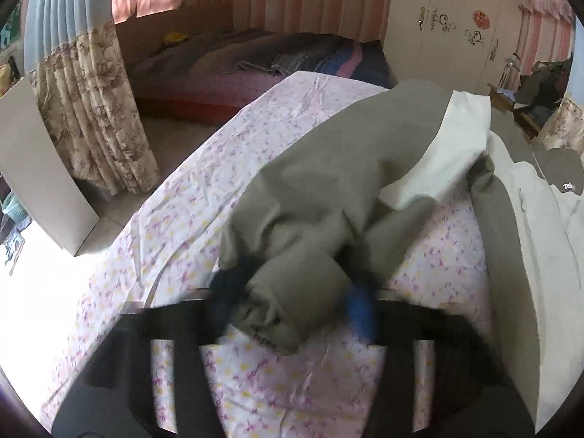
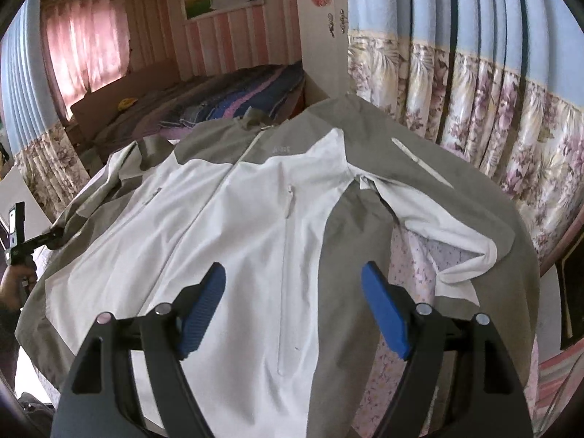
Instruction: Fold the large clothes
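Observation:
A large grey and white zip jacket (image 2: 255, 219) lies front up, spread over the floral bed sheet (image 1: 175, 226). Its grey left sleeve (image 1: 310, 189) runs toward my left gripper (image 1: 292, 286), whose blurred blue pads press on either side of the bunched cuff, lifted a little off the sheet. In the right wrist view that left gripper (image 2: 49, 237) shows at the far left edge, held by a hand (image 2: 16, 284). My right gripper (image 2: 292, 292) hovers over the jacket's lower front, jaws wide apart with nothing between them. The right sleeve (image 2: 456, 219) lies folded back on itself.
A second bed (image 1: 237, 73) with a striped blanket stands beyond. Flowered curtains (image 2: 474, 109) hang close on the right side of the bed. A grey board (image 1: 40, 168) leans by the bed's left side. A white wardrobe (image 1: 449, 29) is at the back.

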Demonstrator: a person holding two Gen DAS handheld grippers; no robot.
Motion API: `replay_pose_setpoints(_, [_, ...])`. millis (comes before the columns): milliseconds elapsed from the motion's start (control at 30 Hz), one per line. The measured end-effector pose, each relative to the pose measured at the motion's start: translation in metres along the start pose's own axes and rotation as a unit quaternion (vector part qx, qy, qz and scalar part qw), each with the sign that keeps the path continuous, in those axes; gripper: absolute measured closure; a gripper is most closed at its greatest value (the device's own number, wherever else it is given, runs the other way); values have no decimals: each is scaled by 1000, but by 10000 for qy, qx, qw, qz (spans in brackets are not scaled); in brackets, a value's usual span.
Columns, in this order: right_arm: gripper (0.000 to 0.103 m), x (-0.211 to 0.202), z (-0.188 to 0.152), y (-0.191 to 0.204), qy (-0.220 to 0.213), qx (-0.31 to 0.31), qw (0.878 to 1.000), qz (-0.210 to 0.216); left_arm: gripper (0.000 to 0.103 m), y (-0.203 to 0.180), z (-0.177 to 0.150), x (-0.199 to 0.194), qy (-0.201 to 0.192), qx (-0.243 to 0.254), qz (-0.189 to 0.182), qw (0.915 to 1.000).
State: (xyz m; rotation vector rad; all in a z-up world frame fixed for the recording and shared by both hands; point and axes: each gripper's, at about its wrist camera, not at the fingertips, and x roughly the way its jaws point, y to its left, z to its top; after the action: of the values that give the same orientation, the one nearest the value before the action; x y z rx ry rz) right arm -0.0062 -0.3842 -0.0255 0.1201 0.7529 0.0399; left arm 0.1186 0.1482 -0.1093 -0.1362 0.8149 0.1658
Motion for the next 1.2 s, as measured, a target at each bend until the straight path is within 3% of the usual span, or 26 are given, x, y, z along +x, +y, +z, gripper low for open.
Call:
replay_pose_setpoints(167, [26, 7, 0, -10, 40, 120, 9999, 38, 81, -17, 27, -15, -368, 153, -108, 9991])
replay_pose_setpoints(267, [26, 8, 8, -13, -32, 99, 9999, 67, 81, -49, 57, -36, -774, 439, -299, 9956])
replay_pose_setpoints(433, [26, 15, 28, -15, -159, 35, 9997, 163, 81, -136, 99, -56, -1141, 984, -1034, 9832])
replay_pose_setpoints(533, [26, 20, 41, -16, -199, -9, 9995, 262, 81, -199, 111, -60, -1260, 1472, -1445, 9703])
replay_pose_setpoints(667, [25, 33, 52, -22, -133, -45, 9994, 301, 81, -287, 109, -55, -1274, 2157, -2011, 9470])
replay_pose_setpoints(767, [25, 46, 58, -31, -55, 58, 9995, 309, 79, -352, 96, -41, -929, 2514, -2660, 9260])
replay_pose_setpoints(867, [25, 59, 61, -35, -2, 144, 9995, 287, 51, -397, 72, -25, -454, 2731, -3216, 9055])
replay_pose_setpoints(900, [25, 61, 61, -36, 3, 146, 9995, 265, 24, -404, 65, -22, -385, 2713, -3318, 9027])
replay_pose_setpoints(933, [25, 64, 61, -35, 2, 139, 9996, 233, 7, -407, 60, -22, -371, 2652, -3387, 9020])
replay_pose_setpoints(1067, [25, 73, 60, -34, 61, 141, 9997, 192, 3, -392, 49, -33, -512, 2539, -3462, 9017])
replay_pose_setpoints(1200, [25, 81, 64, -31, 105, 140, 9997, 165, 3, -347, 62, -44, -844, 2293, -3322, 9110])
